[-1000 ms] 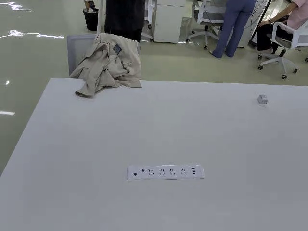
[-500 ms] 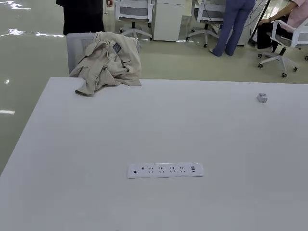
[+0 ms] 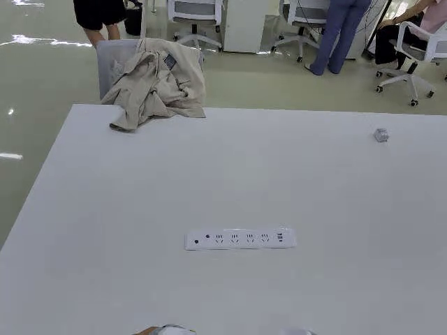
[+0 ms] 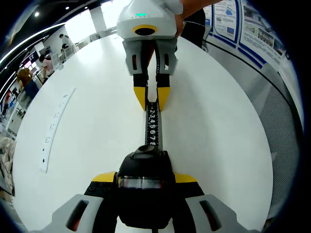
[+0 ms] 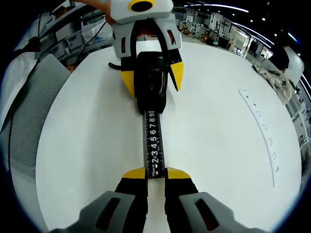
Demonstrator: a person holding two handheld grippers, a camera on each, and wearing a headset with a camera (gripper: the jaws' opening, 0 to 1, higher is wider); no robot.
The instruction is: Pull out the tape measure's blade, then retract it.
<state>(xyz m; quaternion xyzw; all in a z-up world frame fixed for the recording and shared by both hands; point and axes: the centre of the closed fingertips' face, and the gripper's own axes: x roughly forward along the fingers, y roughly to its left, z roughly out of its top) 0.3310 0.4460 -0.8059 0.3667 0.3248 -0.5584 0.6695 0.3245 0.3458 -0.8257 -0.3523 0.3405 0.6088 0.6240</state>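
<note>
Black tape measure (image 4: 144, 194) sits clamped in the left claw (image 4: 146, 177), bottom of frame, over the white bench (image 4: 87, 145); the right claw (image 4: 152, 99), top centre, pinches its short-drawn blade (image 4: 152, 128). A straight, level pull should avoid kinking.

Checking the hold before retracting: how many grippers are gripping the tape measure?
2. The left gripper clamps the case; the right gripper pinches the end of the blade.
</note>
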